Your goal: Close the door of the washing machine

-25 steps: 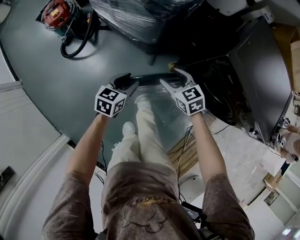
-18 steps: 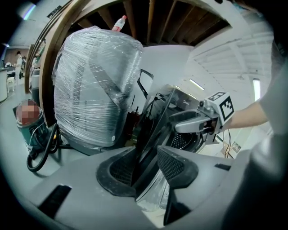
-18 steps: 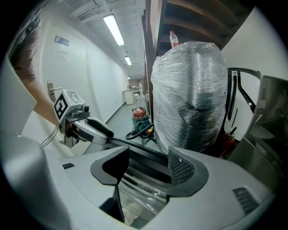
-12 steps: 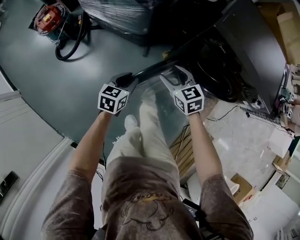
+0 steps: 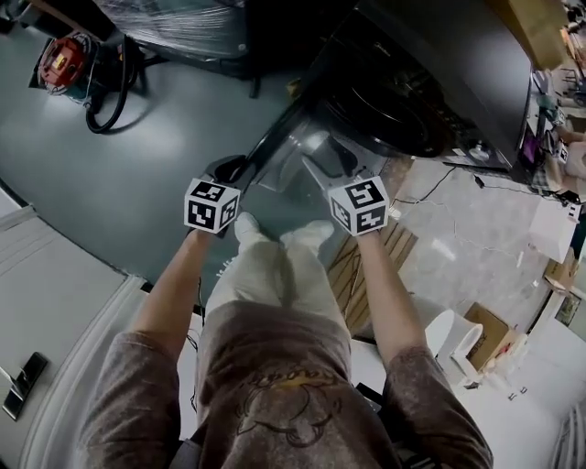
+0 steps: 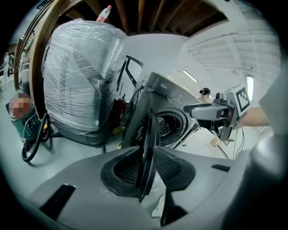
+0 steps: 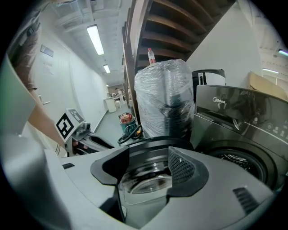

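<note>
A dark front-loading washing machine [image 5: 430, 82] stands at the upper right with its drum opening [image 5: 389, 114] uncovered. Its round door [image 5: 288, 151], a black rim around a glass bowl, hangs partly open in front of it. My left gripper [image 5: 240, 167] straddles the door's outer rim. In the left gripper view the rim [image 6: 150, 134] runs edge-on between the closing jaws of that gripper [image 6: 147, 164], with both pads against it. My right gripper [image 5: 322, 156] sits at the glass side. Its jaws [image 7: 148, 168] stand wide apart in the right gripper view, and the door glass [image 7: 146, 182] shows between them.
A bulky load wrapped in plastic film [image 5: 174, 18] stands to the left of the machine. A red vacuum cleaner [image 5: 64, 59] with a black hose is at the far left. A wooden pallet [image 5: 352, 275] and cables lie by the person's legs [image 5: 275, 266]. Cardboard boxes [image 5: 485, 334] are at the right.
The door has swung toward the machine, its rim turning from crosswise to slanted. Both grippers have travelled with it, and the machine now looms larger at the top right.
</note>
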Demonstrator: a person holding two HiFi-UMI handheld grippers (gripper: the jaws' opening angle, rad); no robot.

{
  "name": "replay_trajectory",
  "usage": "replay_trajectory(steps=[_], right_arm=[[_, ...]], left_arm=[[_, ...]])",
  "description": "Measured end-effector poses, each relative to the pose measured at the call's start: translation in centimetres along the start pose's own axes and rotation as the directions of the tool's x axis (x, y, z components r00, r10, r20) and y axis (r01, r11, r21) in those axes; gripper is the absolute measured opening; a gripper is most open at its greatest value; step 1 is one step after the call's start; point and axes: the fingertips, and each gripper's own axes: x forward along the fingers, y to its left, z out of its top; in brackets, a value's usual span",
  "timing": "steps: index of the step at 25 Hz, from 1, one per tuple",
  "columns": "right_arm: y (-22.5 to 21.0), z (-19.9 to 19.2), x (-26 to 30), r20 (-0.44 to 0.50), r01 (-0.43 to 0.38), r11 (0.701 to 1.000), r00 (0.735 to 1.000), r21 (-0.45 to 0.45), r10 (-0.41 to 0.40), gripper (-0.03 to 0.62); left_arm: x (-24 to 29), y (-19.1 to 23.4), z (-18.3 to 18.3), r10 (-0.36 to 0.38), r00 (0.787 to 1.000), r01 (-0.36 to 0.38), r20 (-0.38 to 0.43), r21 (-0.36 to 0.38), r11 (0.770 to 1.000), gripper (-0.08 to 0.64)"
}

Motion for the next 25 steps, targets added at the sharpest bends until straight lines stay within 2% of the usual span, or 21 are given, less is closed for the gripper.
replay_trajectory(steps=[8, 14, 25], right_arm=[[-2.5, -3.3, -4.1, 0.047, 0.053, 0.996, 0.997, 0.073, -0.057, 0.25], [-4.6, -6.4, -8.2, 0.059, 0.103, 0.984, 0.992, 0.143, -0.113, 0.25], [-7.8, -10.8, -14.7, 0.066, 0.2, 0.953, 0.973, 0.227, -0.22, 0.25]], left_arm=[[1.2, -3.3, -1.5, -0.001, 0.999, 0.002, -0.041, 0.027, 1.0, 0.078], [2.7, -6.9, -2.2, -0.01, 0.994, 0.016, -0.106, 0.051, 0.999, 0.073], [6.7, -14.5, -2.9, -0.086, 0.977, 0.112, -0.196, 0.125, 0.986, 0.069]])
